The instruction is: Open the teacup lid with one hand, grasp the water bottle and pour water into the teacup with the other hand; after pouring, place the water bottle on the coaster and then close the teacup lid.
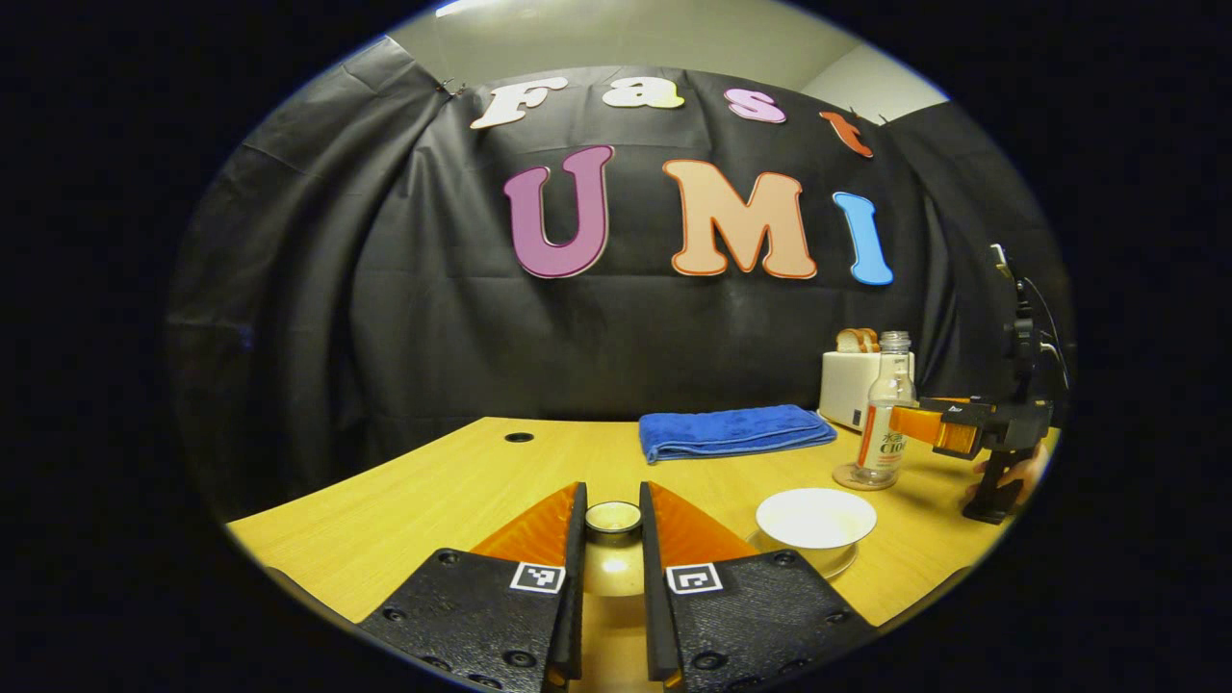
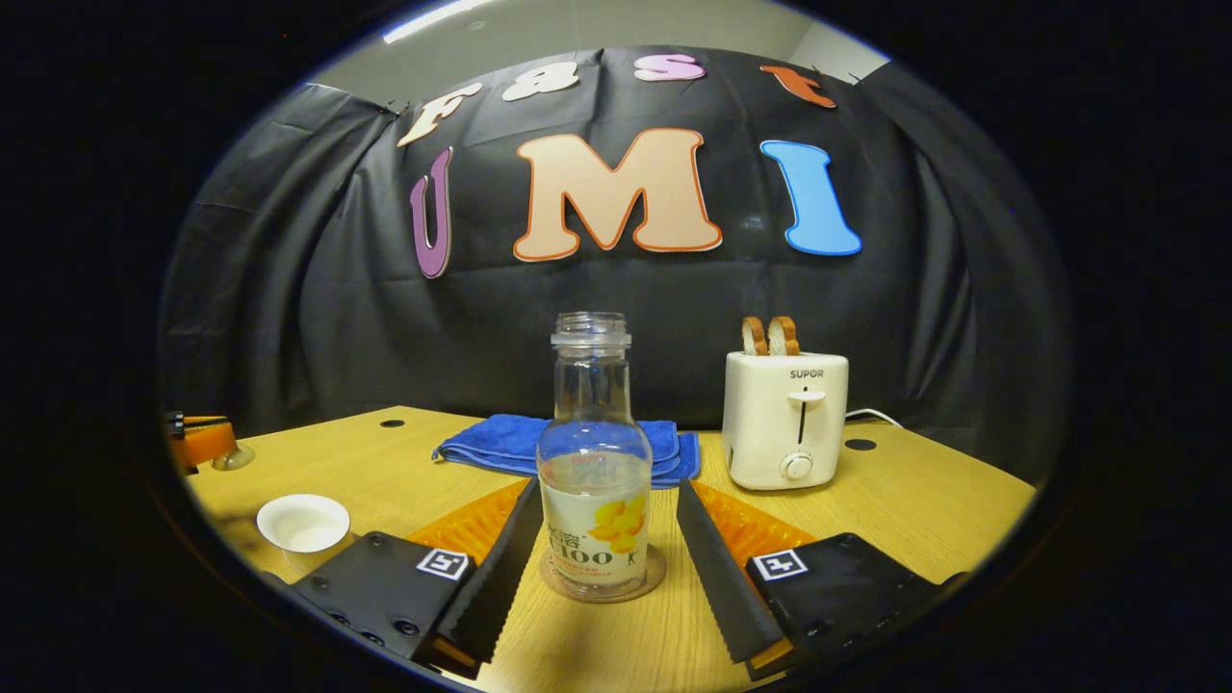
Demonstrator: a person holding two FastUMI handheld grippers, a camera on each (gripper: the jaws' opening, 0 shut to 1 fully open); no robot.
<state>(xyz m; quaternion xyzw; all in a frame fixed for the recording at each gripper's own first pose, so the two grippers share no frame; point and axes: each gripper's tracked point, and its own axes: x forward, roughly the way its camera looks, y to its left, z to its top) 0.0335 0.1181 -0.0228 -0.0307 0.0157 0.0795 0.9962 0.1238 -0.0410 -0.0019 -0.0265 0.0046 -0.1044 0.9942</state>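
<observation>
lid lifted, bottle on its coaster

the left gripper [image 1: 613,558] has its two fingers drawn in on the small knob of the teacup lid [image 1: 613,521], pressing it from both sides; the pale dome of the lid shows between them and looks held clear of the table [image 1: 433,491]. just to its right stands the teacup [image 1: 815,518], white, uncovered, on a saucer. in the right gripper view the same cup [image 2: 303,523] sits low at the left, and i cannot tell whether there is water in it.

the right gripper [image 2: 602,568] is spread wide, a finger on each side of the water bottle [image 2: 594,472] with a gap at both, touching nothing. the bottle stands upright, uncapped, partly filled, on the round coaster [image 2: 603,584]. from the left gripper view the right gripper reaches in toward the bottle's middle.

behind the bottle lies a folded blue towel [image 2: 510,443], and beyond it a white toaster [image 2: 784,419] with two slices of bread up.

as a judgement: the lid is off and in hand. the bottle on the coaster with open jaws around it fits either the grasp before pouring or the release after it; the pictures do not settle which. closing the lid is certainly left.
</observation>
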